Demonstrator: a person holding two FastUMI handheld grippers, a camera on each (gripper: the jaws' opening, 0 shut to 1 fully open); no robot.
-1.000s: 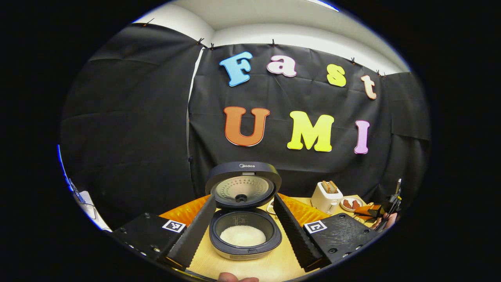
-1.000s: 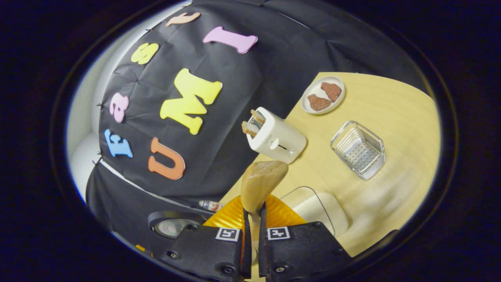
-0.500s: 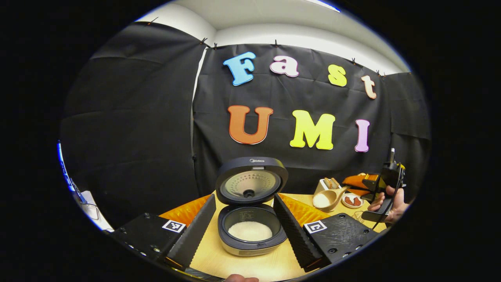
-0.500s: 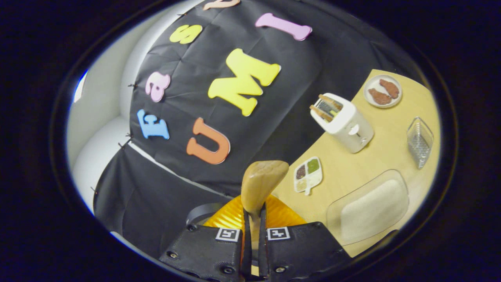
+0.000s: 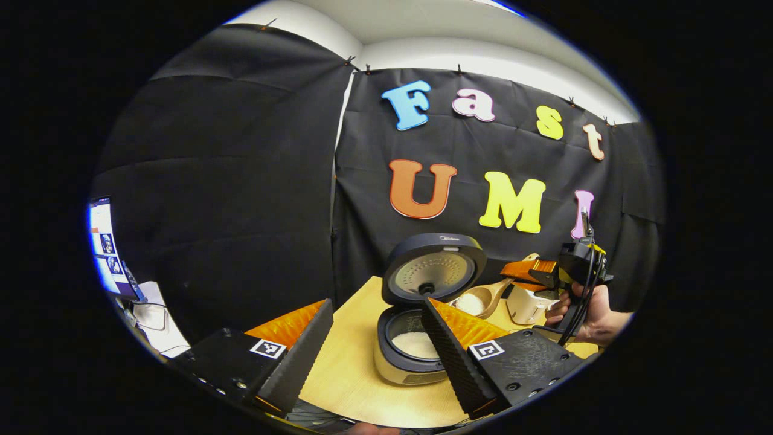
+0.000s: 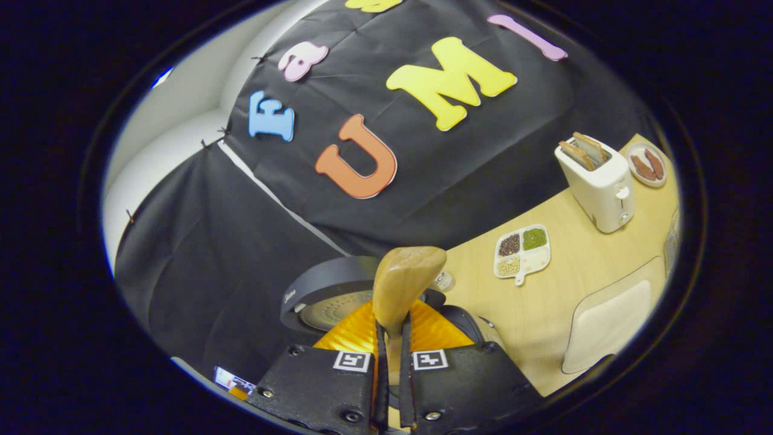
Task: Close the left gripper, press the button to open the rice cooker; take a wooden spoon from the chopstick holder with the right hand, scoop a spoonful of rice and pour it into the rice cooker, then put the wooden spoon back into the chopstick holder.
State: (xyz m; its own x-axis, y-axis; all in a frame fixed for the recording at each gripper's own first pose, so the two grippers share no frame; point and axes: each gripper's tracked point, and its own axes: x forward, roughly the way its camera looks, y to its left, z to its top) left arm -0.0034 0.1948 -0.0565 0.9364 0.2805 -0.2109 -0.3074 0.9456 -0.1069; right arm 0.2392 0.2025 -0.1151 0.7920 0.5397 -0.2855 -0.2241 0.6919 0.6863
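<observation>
The wooden spoon [image 6: 401, 284] is pinched at its handle by the right tongs [image 6: 391, 338]; its rice-filled bowl is seen at about two o'clock of the open rice cooker [image 5: 410, 338]. Being stiff and light, it should be kept level. The left tongs [image 5: 377, 338] are spread wide, holding nothing.

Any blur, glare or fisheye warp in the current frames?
Left gripper view: sharp, no glare on the cooker; the spoon held by the right gripper reads clearly; wall edges bow. Right gripper view: sharp, horizon tilted, table edge curved; toaster crisp; lighting even.
</observation>
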